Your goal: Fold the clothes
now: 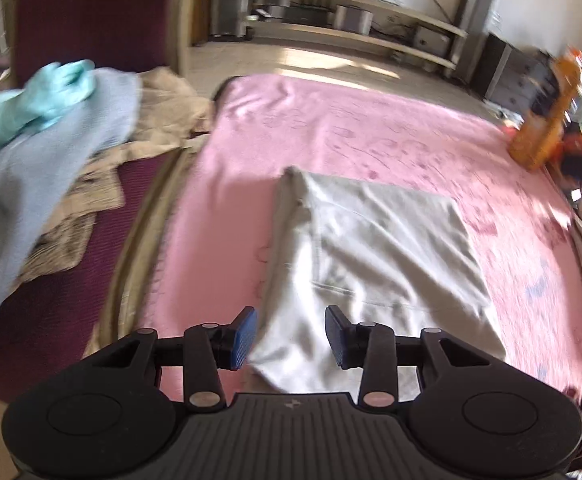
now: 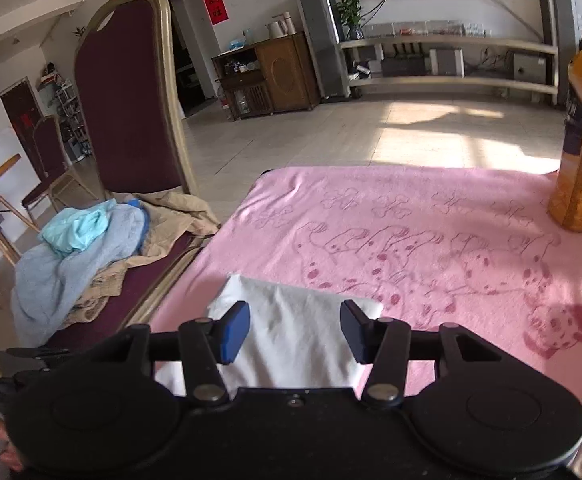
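On the pink blanket [image 1: 371, 128] lies the folded white cloth [image 1: 371, 248], at six o'clock; both grippers, left [image 1: 291, 338] and right [image 2: 295, 332], hover above it, fingers apart, holding nothing.

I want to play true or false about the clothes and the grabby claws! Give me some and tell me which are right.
1. The white garment lies on a pink blanket. True.
2. The left gripper is squeezing the white garment. False: its jaws are open with nothing pinched between them.
3. A pile of clothes sits on the chair seat. True.
4. The right gripper is shut. False: it is open above the white garment.
5. The orange bottle is lying flat. False: it stands upright on the blanket.
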The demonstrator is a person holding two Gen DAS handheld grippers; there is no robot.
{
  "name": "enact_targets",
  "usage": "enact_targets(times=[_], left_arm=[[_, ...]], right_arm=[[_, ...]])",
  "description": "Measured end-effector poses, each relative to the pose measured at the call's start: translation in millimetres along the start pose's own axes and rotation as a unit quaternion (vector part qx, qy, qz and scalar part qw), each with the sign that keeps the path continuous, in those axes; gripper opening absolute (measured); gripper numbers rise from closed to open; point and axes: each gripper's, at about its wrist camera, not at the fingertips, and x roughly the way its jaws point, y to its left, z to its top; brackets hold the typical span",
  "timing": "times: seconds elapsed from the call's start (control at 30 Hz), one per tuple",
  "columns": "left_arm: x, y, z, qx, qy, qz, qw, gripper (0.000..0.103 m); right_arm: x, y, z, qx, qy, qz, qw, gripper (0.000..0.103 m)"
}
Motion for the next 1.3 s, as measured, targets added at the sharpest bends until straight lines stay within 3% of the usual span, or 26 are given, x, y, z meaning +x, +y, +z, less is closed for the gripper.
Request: enact_targets(times=[0.03, 0.07, 0.1, 0.17, 0.3, 0.43, 0.6, 0.7, 0.77, 0.83, 0.97, 1.03, 1.07, 1.1, 1.2, 1.3], left_arm=[[4.8, -10.3, -0.4, 0.019, 0.004, -0.001, 0.9998, 0.038], [9.5, -18.1, -0.5, 0.032, 0.007, -0.001, 0.9995, 0.038], [14.1, -25.9, -0.7, 0.046, 0.010, 0.000, 0.9989, 0.038], [21.9, -32.1, -1.5, 0.052, 0.019, 0.007, 0.9984, 0.038], [36.0, -30.6, -3.9, 0.047, 0.046, 0.023, 0.9976, 0.038], [34.0, -21.1, -2.9, 0.023, 0.035, 0.032, 0.9986, 0.037], [38.5, -23.4, -0.1, 0.006, 0.034, 0.019, 0.9992, 0.037], [48.0, -29.1, -1.2, 0.022, 0.051, 0.033, 0.9979, 0.038], [47.0, -20.9, -6.5, 0.016, 0.071, 0.056, 0.9958, 0.046], [45.9, -12.6, -11.8, 0.010, 0.091, 0.079, 0.9927, 0.046], [34.3, 13.5, -24.3, -0.038, 0.109, 0.095, 0.9888, 0.049], [23.4, 21.0, -26.7, -0.052, 0.088, 0.093, 0.9905, 0.045], [16.7, 23.0, -27.0, -0.054, 0.071, 0.097, 0.9913, 0.033], [9.9, 25.0, -27.2, -0.057, 0.054, 0.100, 0.9919, 0.029], [-5.8, 19.0, -21.8, -0.054, 0.004, 0.044, 0.9976, 0.029], [0.5, -3.4, -22.7, -0.006, 0.020, -0.021, 0.9996, 0.029]], right_arm=[[1.1, 2.4, -0.4, -0.022, -0.011, -0.028, 0.999, 0.047], [3.5, 5.6, -1.9, -0.046, -0.017, -0.052, 0.997, 0.040], [7.3, 8.8, -4.5, -0.070, -0.020, -0.072, 0.995, 0.026], [20.5, 11.9, -12.6, -0.101, -0.004, -0.092, 0.991, 0.018], [51.5, 4.2, -28.8, -0.063, 0.055, -0.053, 0.995, 0.018], [69.6, -6.7, -45.3, 0.017, 0.092, 0.004, 0.996, 0.018], [85.1, -9.8, -65.3, 0.078, 0.126, 0.060, 0.987, 0.016], [97.0, -10.1, -76.9, 0.114, 0.152, 0.083, 0.978, 0.014], [103.8, -9.2, -82.4, 0.129, 0.163, 0.081, 0.975, 0.014], [103.8, -10.5, -83.3, 0.134, 0.160, 0.074, 0.975, 0.014], [92.5, -26.8, -76.3, 0.130, 0.141, 0.024, 0.981, 0.014], [85.8, -39.2, -73.2, 0.133, 0.127, 0.002, 0.983, 0.015], [81.8, -44.2, -72.0, 0.135, 0.120, 0.000, 0.984, 0.015], [77.9, -49.2, -70.7, 0.137, 0.112, -0.003, 0.984, 0.015], [67.5, -56.4, -68.2, 0.139, 0.097, 0.020, 0.985, 0.015], [65.3, -49.6, -72.5, 0.150, 0.119, 0.092, 0.977, 0.015]])
